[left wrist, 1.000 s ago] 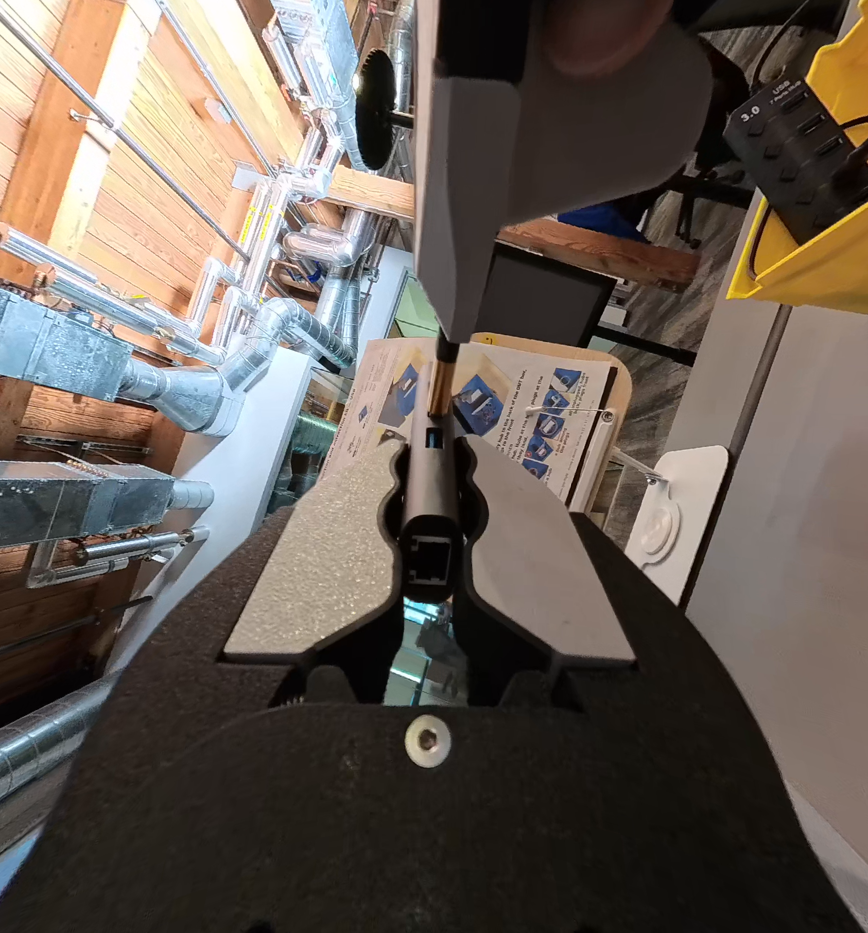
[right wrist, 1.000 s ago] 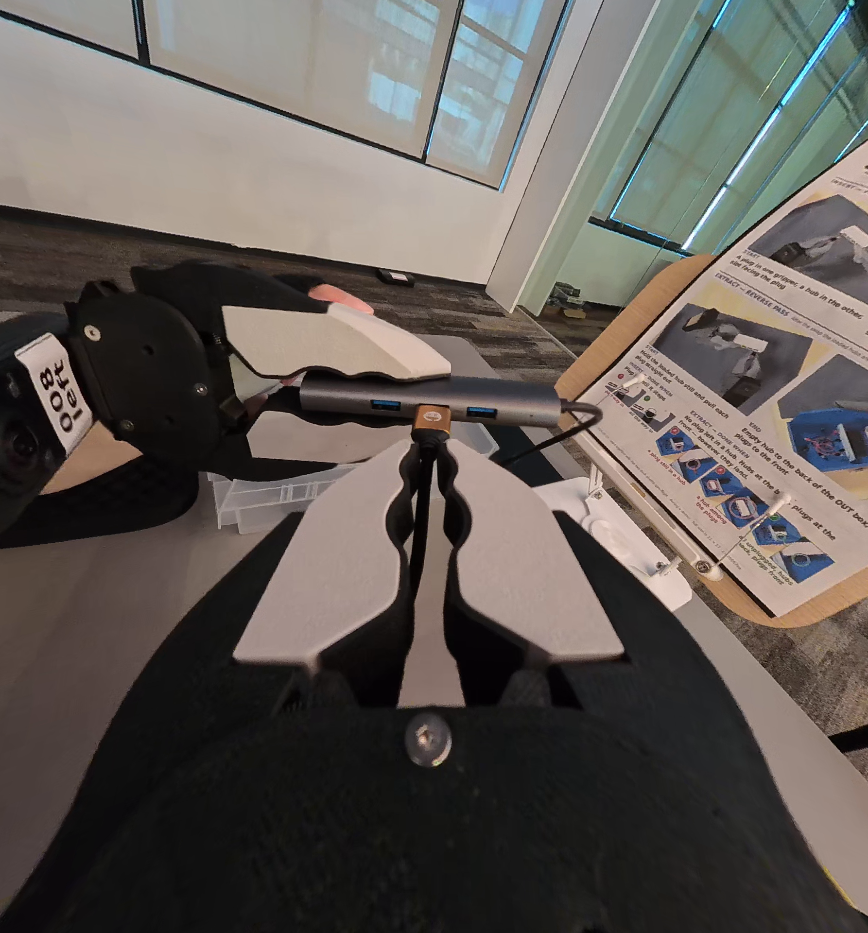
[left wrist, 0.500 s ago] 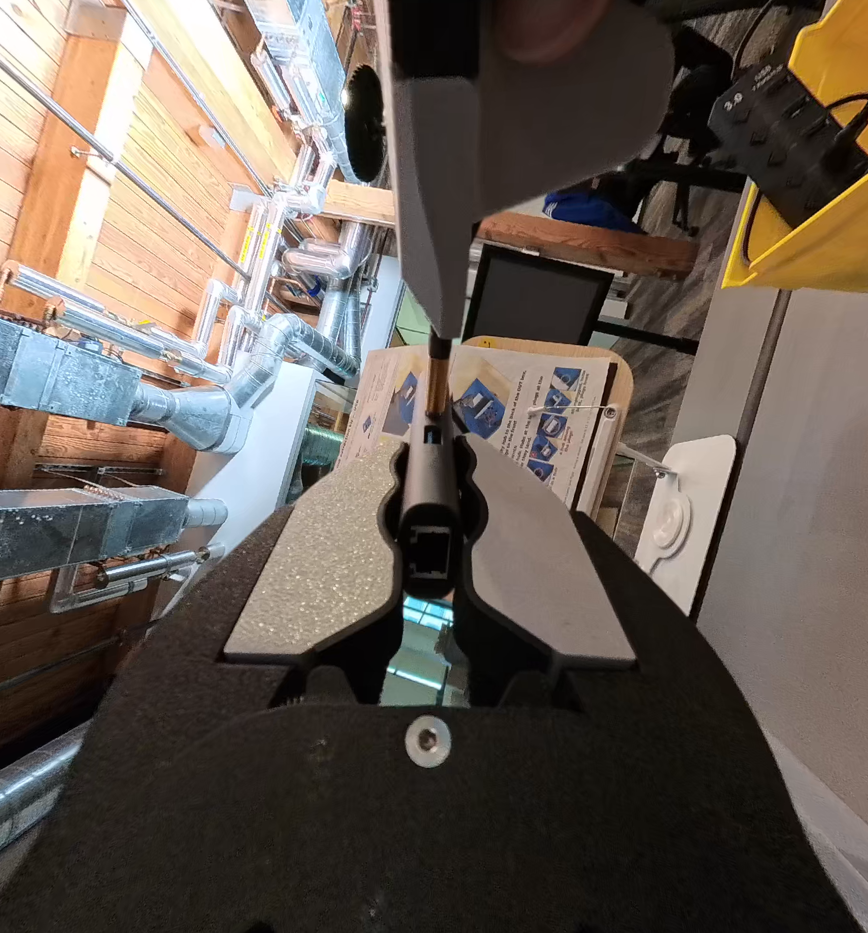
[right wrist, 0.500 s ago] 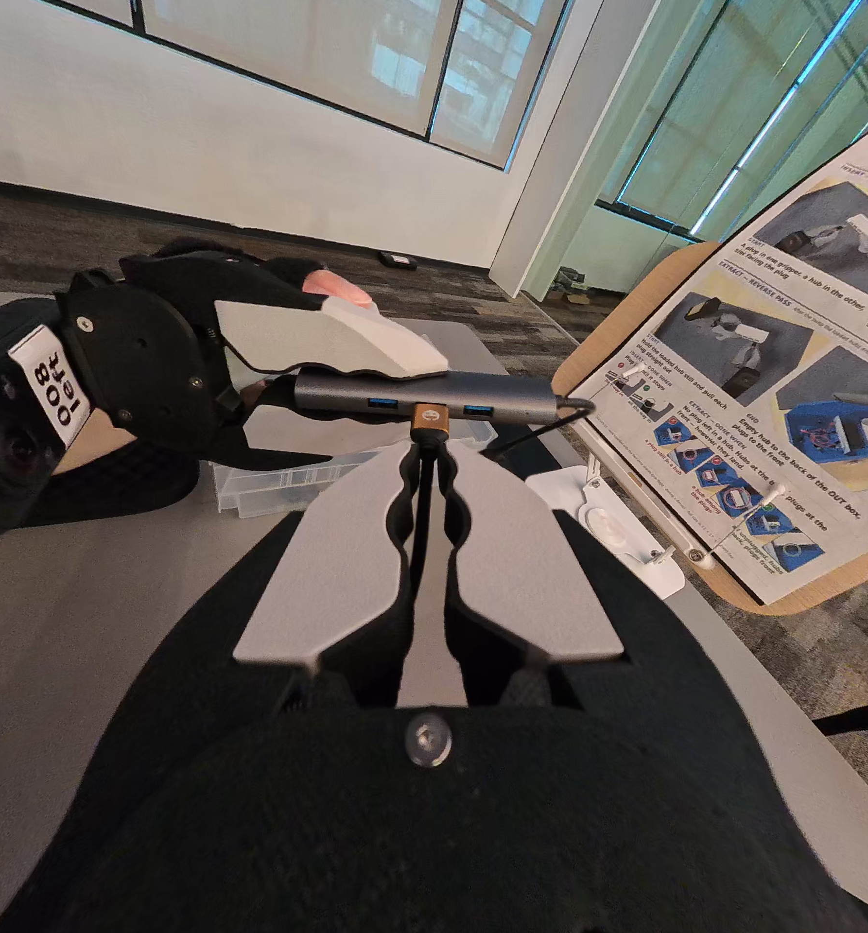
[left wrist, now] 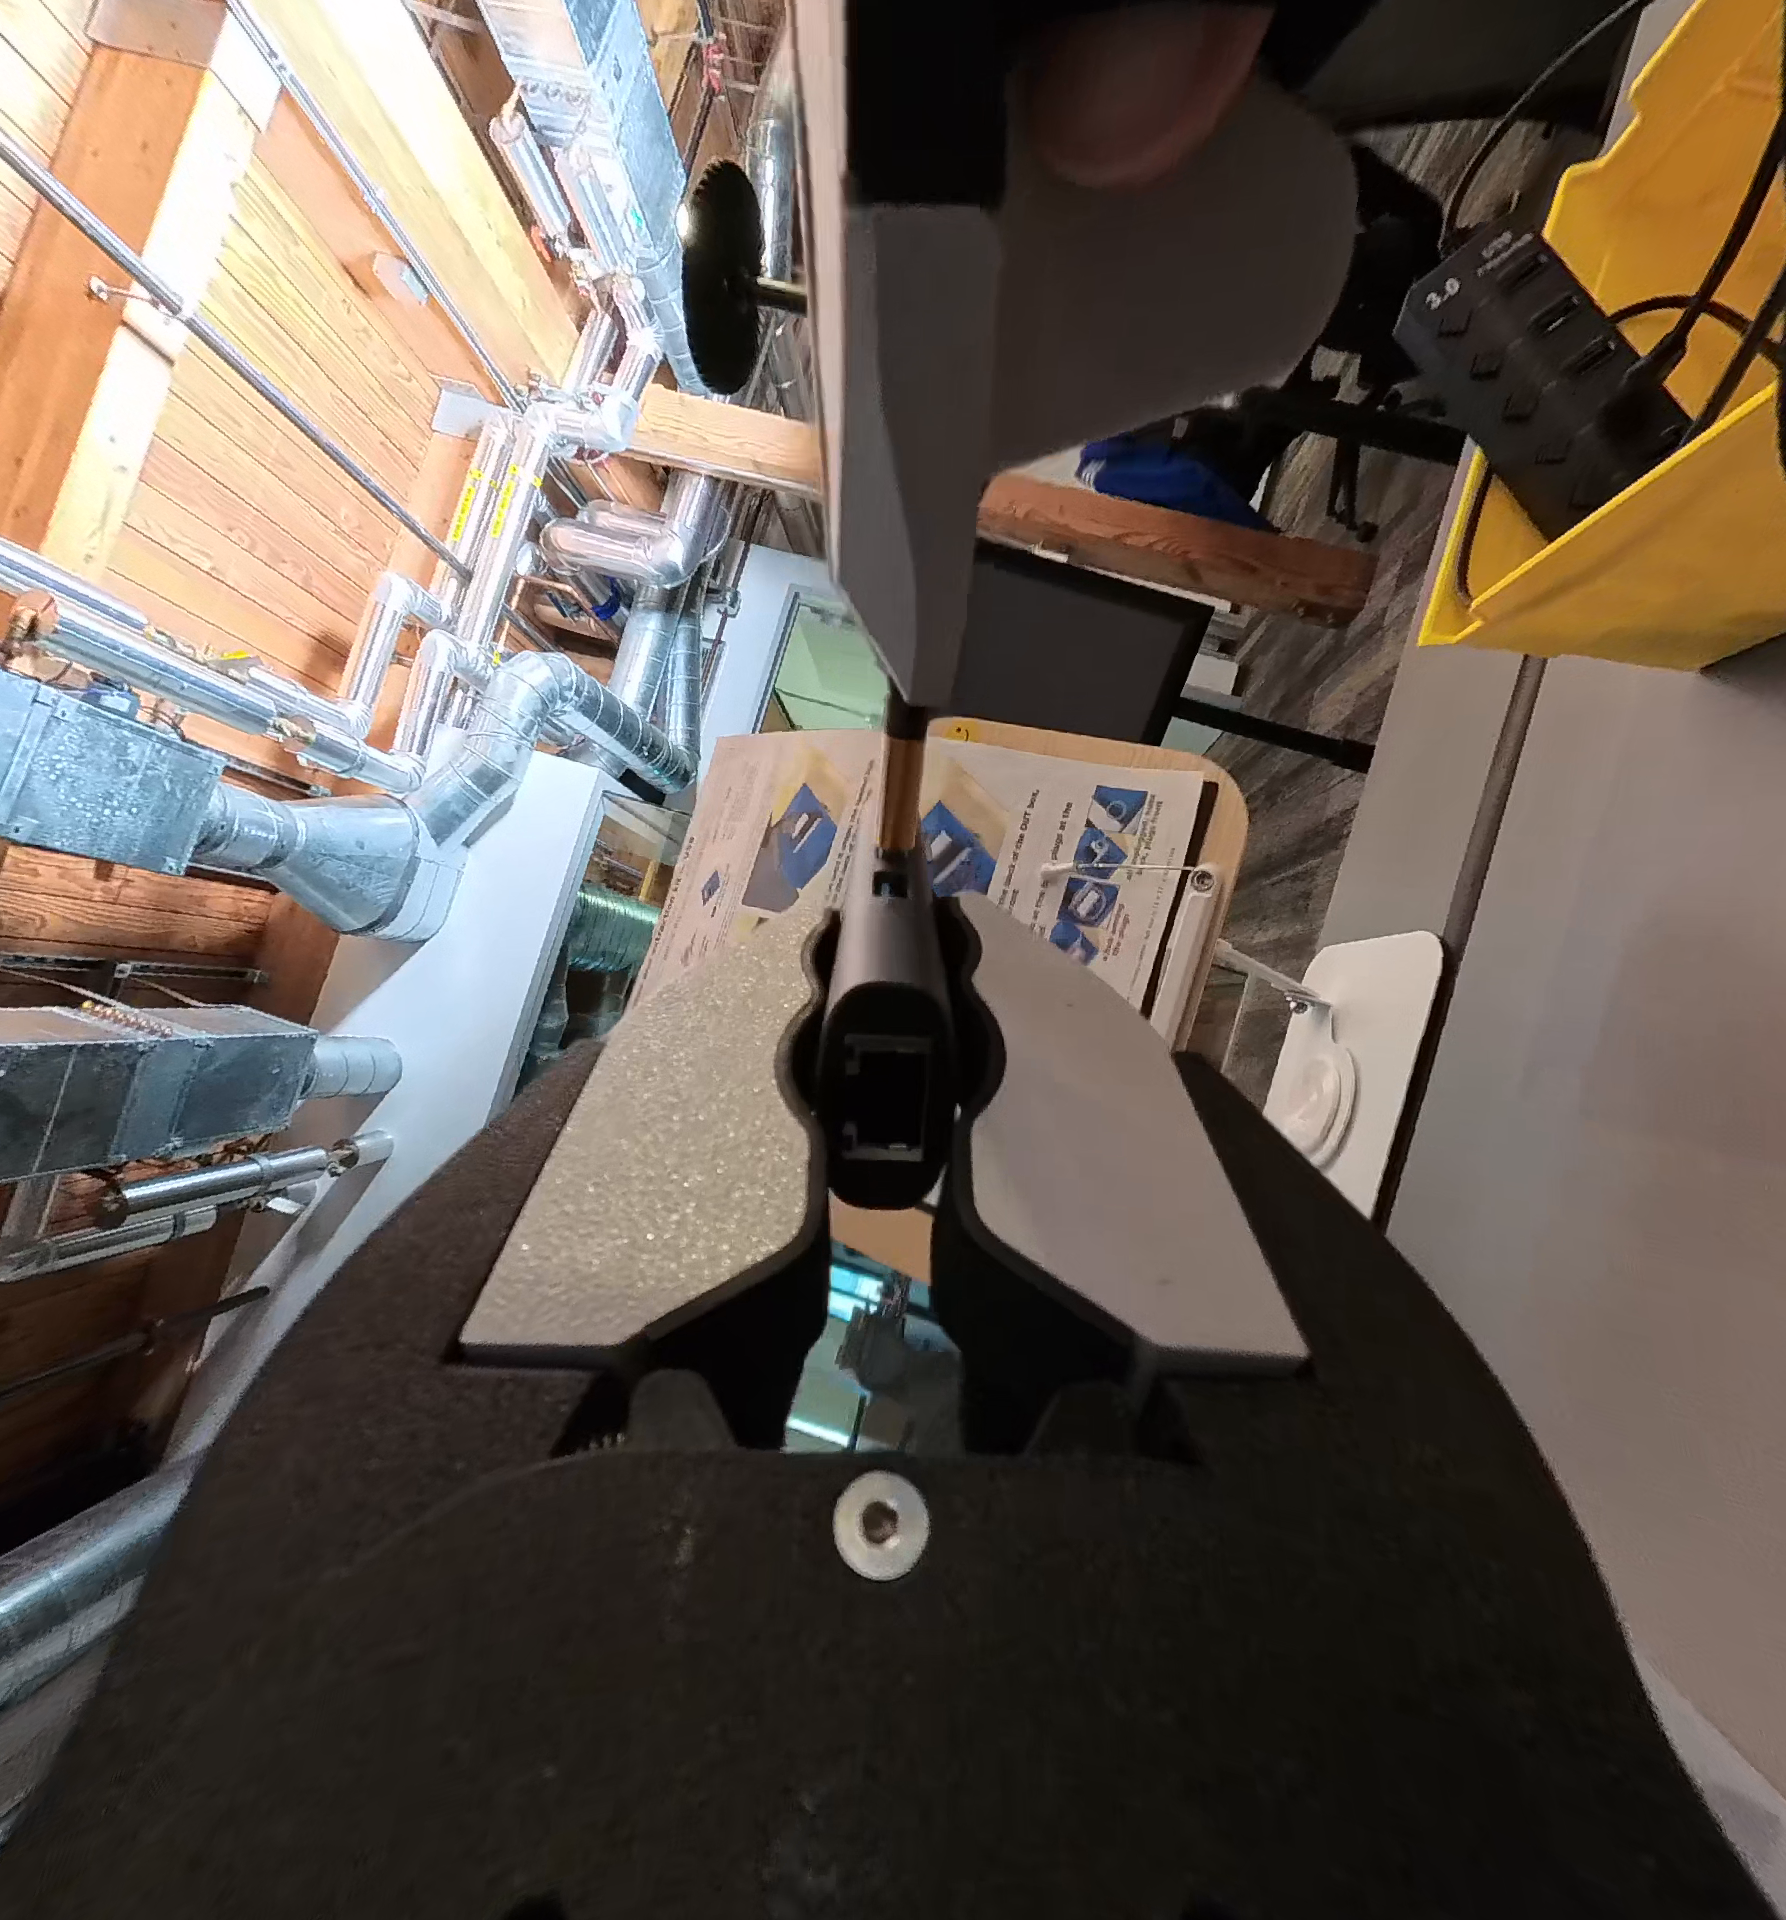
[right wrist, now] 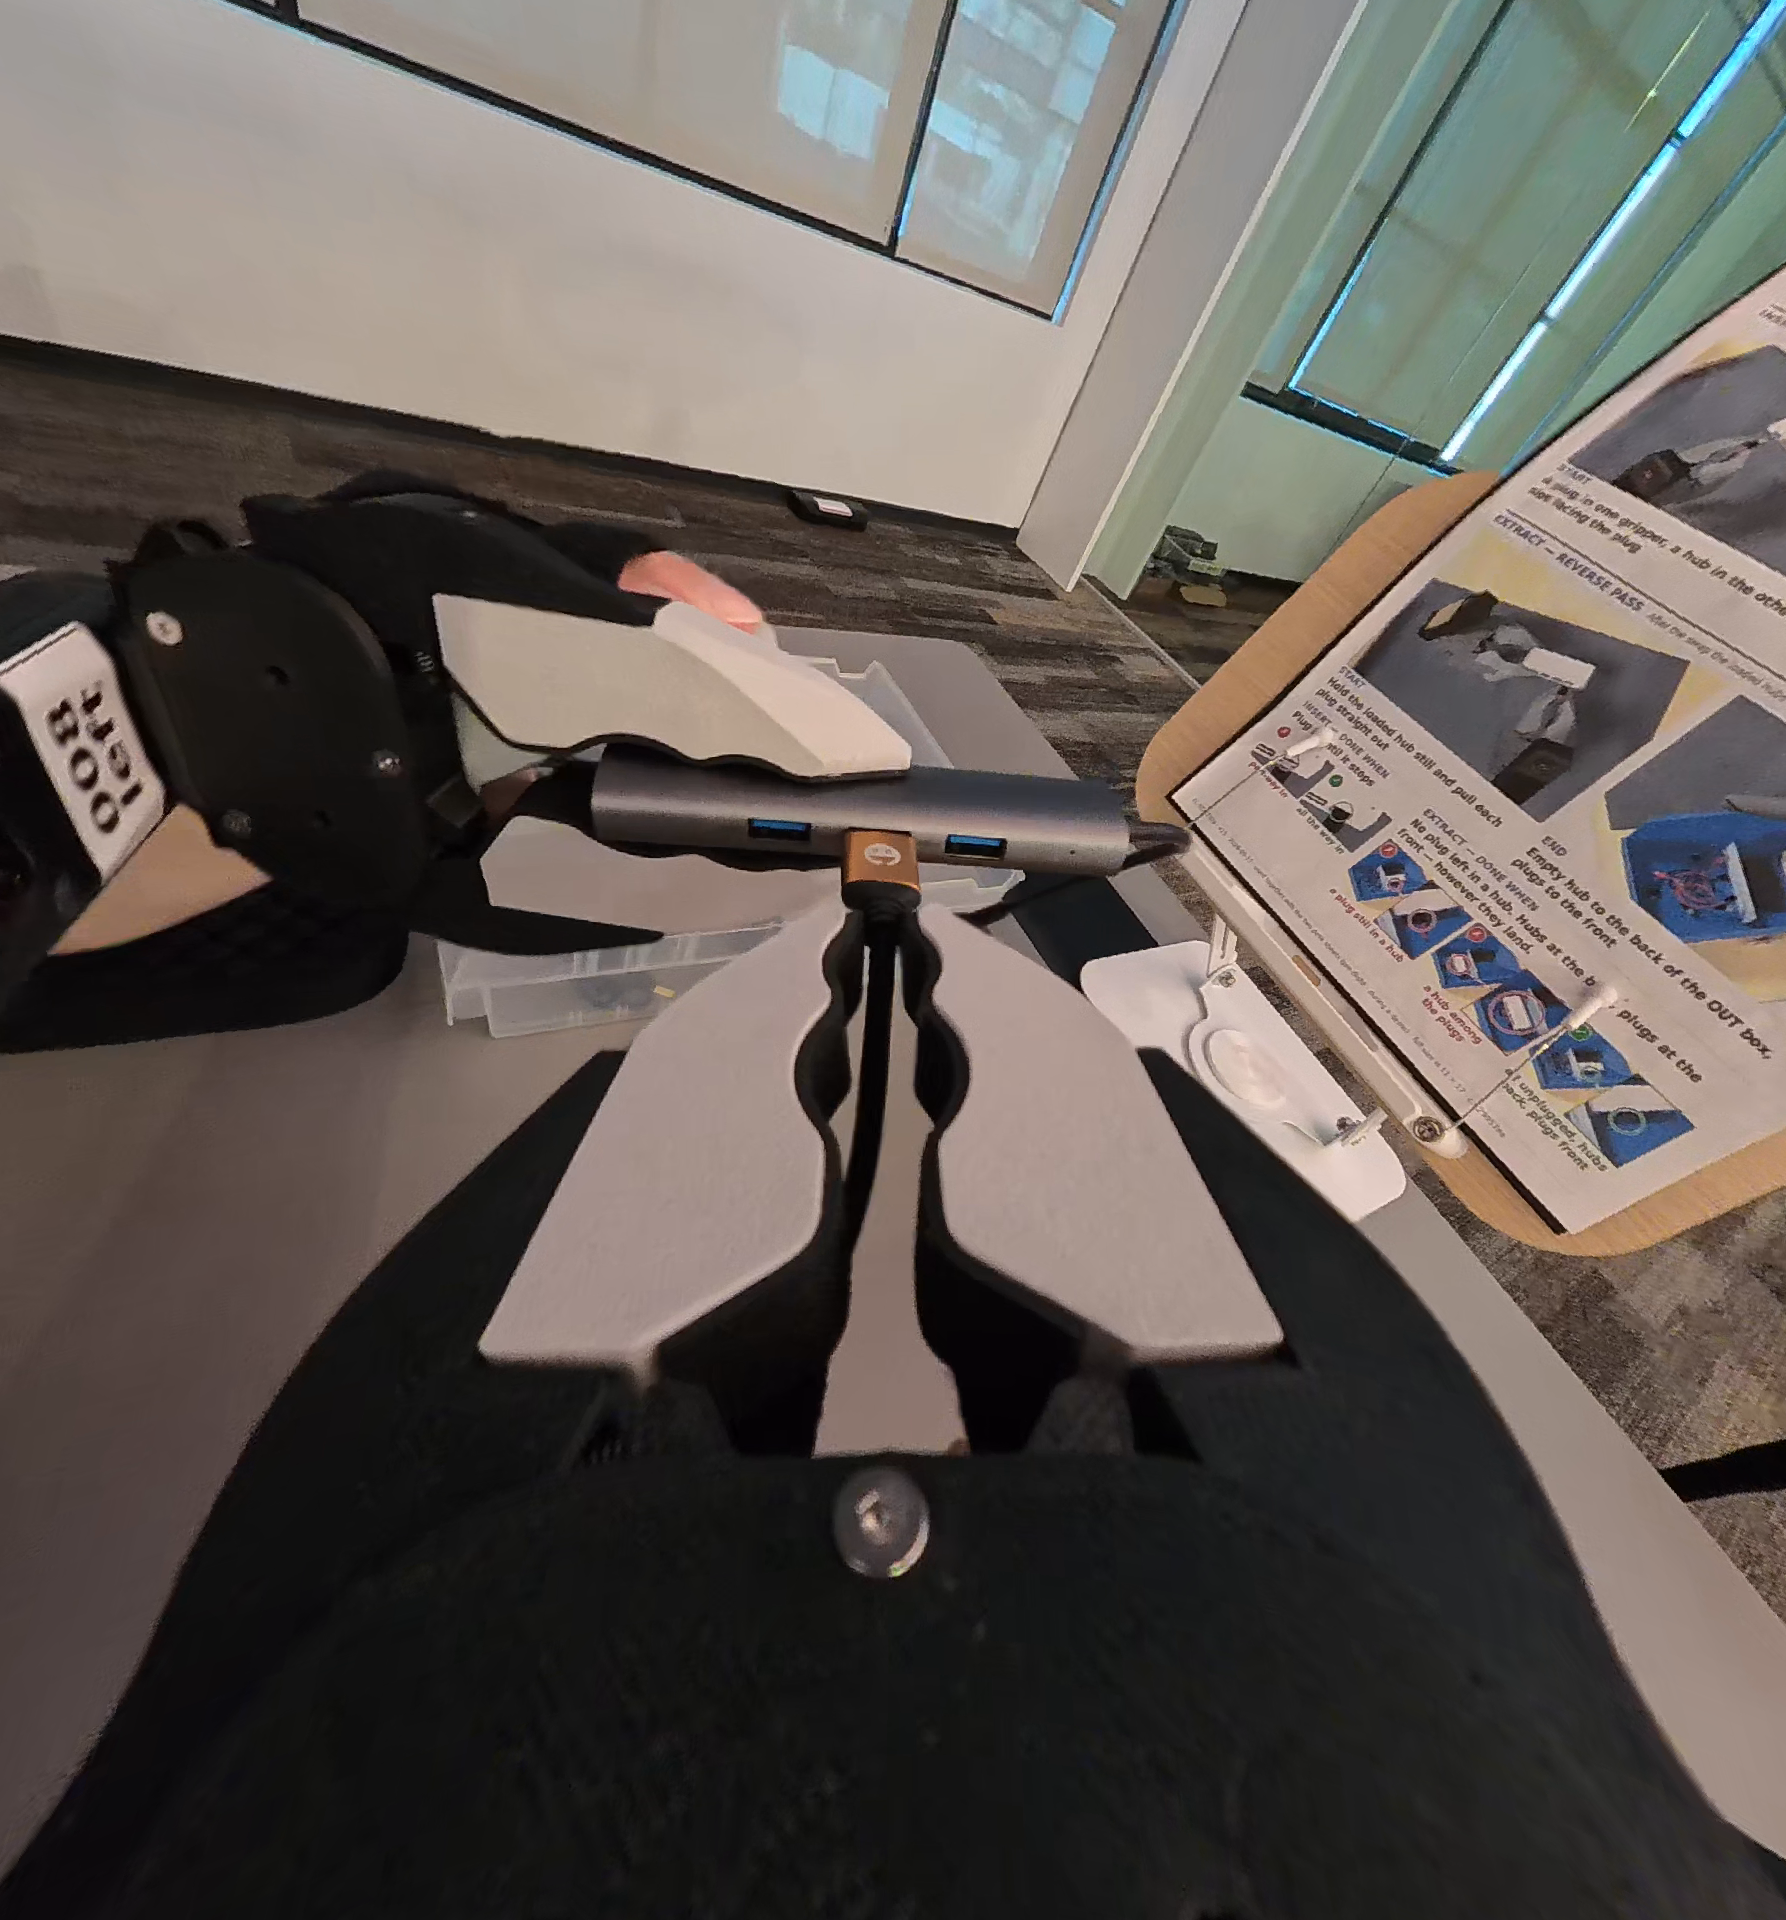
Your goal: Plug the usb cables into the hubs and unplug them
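Note:
My left gripper [left wrist: 884, 935] is shut on a slim grey USB hub [left wrist: 881, 1081], seen end-on in the left wrist view. The same hub [right wrist: 1034, 805] lies sideways in the right wrist view, held by the left gripper [right wrist: 847, 764]. My right gripper [right wrist: 873, 930] is shut on a black USB cable [right wrist: 868, 1049] just behind its orange plug [right wrist: 876, 868]. The plug sits in the hub's middle port, between two blue ports. In the left wrist view the orange plug [left wrist: 901, 790] comes down from the right gripper [left wrist: 915, 681] into the hub.
An instruction sheet on a wooden board [right wrist: 1554, 883] stands to the right on a white stand [right wrist: 1273, 1070]. A clear plastic box [right wrist: 598, 987] lies on the grey table [right wrist: 193, 1247]. A yellow bin [left wrist: 1647, 520] holds a black hub [left wrist: 1533, 374] with cables. Both grippers' tips are close together, under 4 cm apart.
Both grippers have shifted a little together, still joined at the plug. The plug looks slightly further out of the hub than before; the grips are unchanged.

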